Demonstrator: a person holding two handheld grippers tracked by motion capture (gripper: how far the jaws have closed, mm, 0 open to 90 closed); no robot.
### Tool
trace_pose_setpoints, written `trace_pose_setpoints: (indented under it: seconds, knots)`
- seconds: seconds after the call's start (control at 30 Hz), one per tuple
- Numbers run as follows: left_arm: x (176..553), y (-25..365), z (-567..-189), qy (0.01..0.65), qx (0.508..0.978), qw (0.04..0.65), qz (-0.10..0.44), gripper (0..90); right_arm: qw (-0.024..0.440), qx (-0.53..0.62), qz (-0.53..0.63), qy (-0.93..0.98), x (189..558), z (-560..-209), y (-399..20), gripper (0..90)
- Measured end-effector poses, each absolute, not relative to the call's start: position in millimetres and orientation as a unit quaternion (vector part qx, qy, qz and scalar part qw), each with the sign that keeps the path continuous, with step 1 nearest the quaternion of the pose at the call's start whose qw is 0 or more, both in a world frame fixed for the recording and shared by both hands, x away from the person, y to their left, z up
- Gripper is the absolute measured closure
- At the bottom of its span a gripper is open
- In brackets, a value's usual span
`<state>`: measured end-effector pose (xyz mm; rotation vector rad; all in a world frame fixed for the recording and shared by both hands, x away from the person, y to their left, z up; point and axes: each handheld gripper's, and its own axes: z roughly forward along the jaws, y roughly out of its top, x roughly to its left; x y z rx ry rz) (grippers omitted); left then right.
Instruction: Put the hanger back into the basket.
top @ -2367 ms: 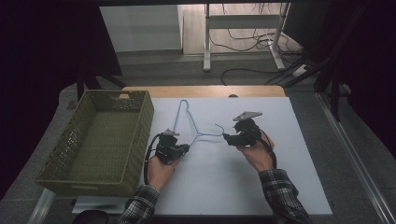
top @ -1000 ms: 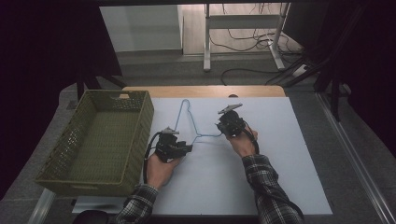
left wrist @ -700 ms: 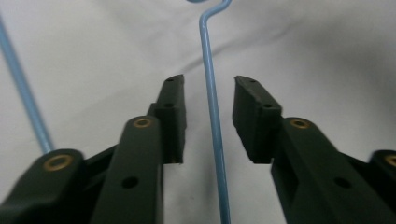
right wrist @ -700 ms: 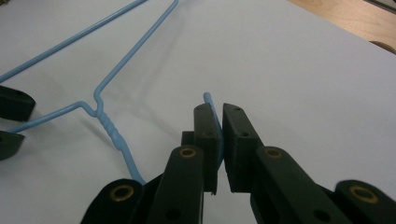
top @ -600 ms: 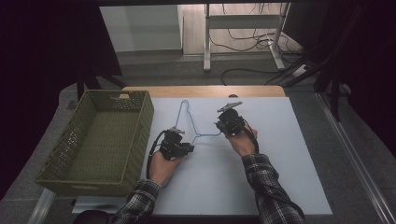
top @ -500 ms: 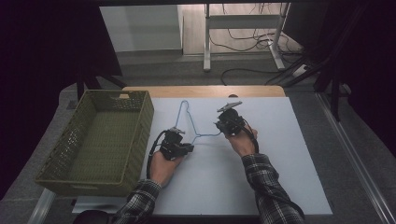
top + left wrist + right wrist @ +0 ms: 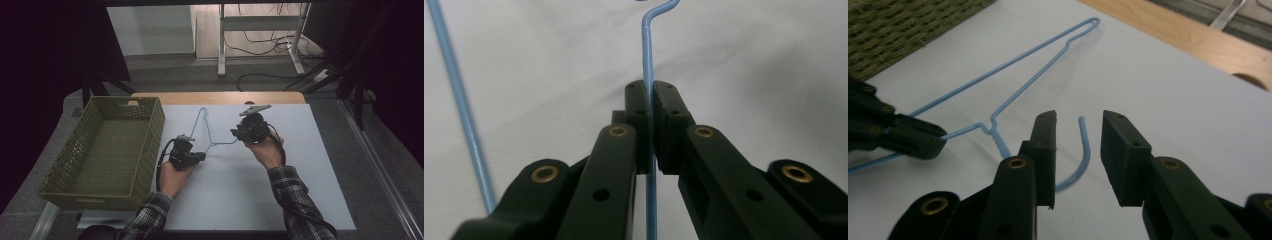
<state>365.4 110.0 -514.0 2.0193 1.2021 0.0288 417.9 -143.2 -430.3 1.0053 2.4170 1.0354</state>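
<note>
Blue wire forms a clothes hanger (image 7: 210,131) that lies flat on the white mat (image 7: 300,200) covering the desk (image 7: 215,97), just right of a green woven basket (image 7: 85,192). In the high view its long narrow end points away from the person and its hook end points toward the right hand.

The left gripper (image 7: 199,157) is pressed together on the hanger, pinching a straight run of the wire; in the left gripper view the wire (image 7: 648,90) passes between the closed jaws and runs on beyond them to a bend. The left hand (image 7: 172,177) holds this gripper low over the mat.

The right gripper (image 7: 1078,131) is spread apart, and in the right gripper view the curved hook (image 7: 1082,150) of the hanger lies between its two jaws, touching neither. The twisted neck (image 7: 998,137) sits just beside the left jaw in that view. The right hand (image 7: 265,150) holds this gripper near the hook, and a grey plate (image 7: 255,108) sits on top of it.
</note>
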Motion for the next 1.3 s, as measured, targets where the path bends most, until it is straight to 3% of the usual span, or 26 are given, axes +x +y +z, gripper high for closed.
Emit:
trace_pose_setpoints:
  seconds: [0.1,0.37,0.5,0.9,1.13,1.17,1.2,1.3]
  knots:
    - [365,113,-511,0.476,0.784,0.398,0.004,86.9,0.166,0.344,0.365,0.849,403,-422,-155,61.0]
    - [364,118,-506,0.477,0.776,0.413,-0.007,86.9,0.154,0.349,0.372,0.846,389,-434,-169,57.9]
    - [363,119,-503,0.477,0.772,0.42,-0.009,86.9,0.129,0.332,0.392,0.848,391,-449,-159,56.5]
    - [360,121,-502,0.476,0.767,0.43,-0.016,86.9,0.121,0.29,0.426,0.848,399,-462,-126,57.7]
    - [359,122,-503,0.471,0.767,0.435,-0.021,86.8,0.098,0.278,0.451,0.843,405,-467,-116,64.9]
    - [359,122,-502,0.47,0.766,0.437,-0.023,86.7,0.104,0.272,0.451,0.844,405,-468,-114,71.4]
    - [359,122,-502,0.47,0.766,0.437,-0.023,86.7,0.104,0.272,0.451,0.844,405,-468,-114,71.4]
    - [357,122,-501,0.468,0.768,0.438,-0.022,85.9,0.1,0.262,0.465,0.84,404,-464,-111,83.6]
